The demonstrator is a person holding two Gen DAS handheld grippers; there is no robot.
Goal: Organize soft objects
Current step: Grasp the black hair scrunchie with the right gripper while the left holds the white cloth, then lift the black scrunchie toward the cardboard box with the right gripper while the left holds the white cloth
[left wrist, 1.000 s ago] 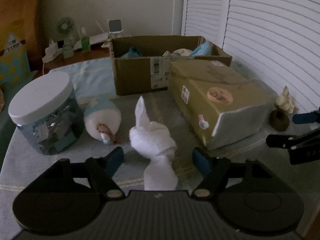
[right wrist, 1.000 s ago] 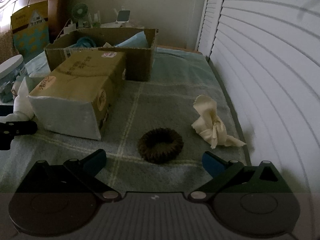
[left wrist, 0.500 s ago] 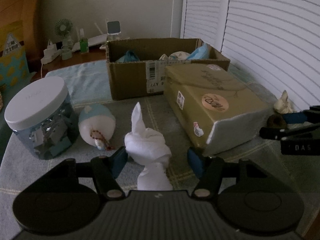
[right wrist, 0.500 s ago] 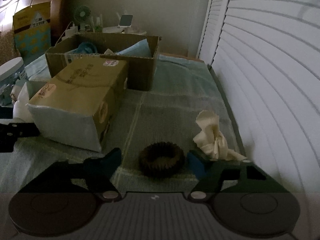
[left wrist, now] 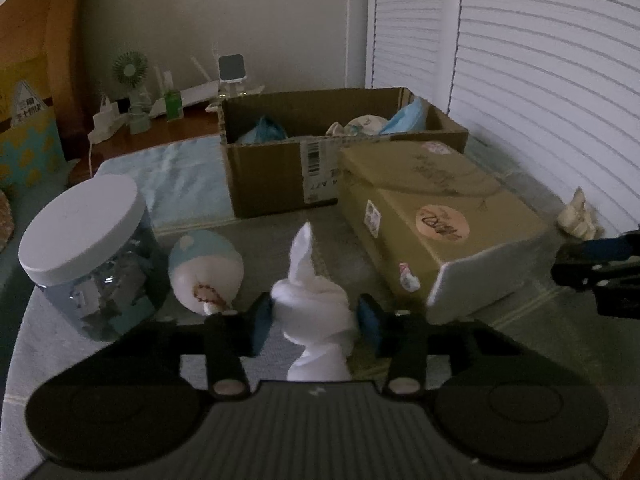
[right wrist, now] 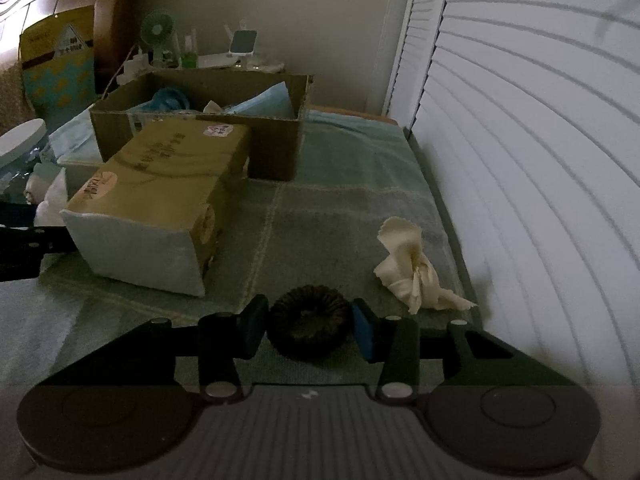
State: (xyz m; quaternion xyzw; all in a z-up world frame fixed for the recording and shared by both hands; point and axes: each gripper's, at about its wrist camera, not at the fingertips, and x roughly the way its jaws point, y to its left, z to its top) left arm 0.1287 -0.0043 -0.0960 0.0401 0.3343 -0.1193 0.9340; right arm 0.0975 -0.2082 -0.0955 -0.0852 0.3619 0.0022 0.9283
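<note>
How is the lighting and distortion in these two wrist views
Left wrist view: dim, with fisheye bending of the shutters; the white cloth stands out brightest. Right wrist view: darker on the left, shutters washed out by glare, and the dark ring nearly lost in shadow.

At the bottom centre, the left tongs [left wrist: 315,320] have just been closing, and their blue pads now press on a knotted white cloth [left wrist: 314,304]. A white-lidded jar [left wrist: 90,256] and a small stuffed toy [left wrist: 206,272] stand to the left, with a tan packet [left wrist: 436,220] to the right and an open cardboard box [left wrist: 320,160] behind.
</note>
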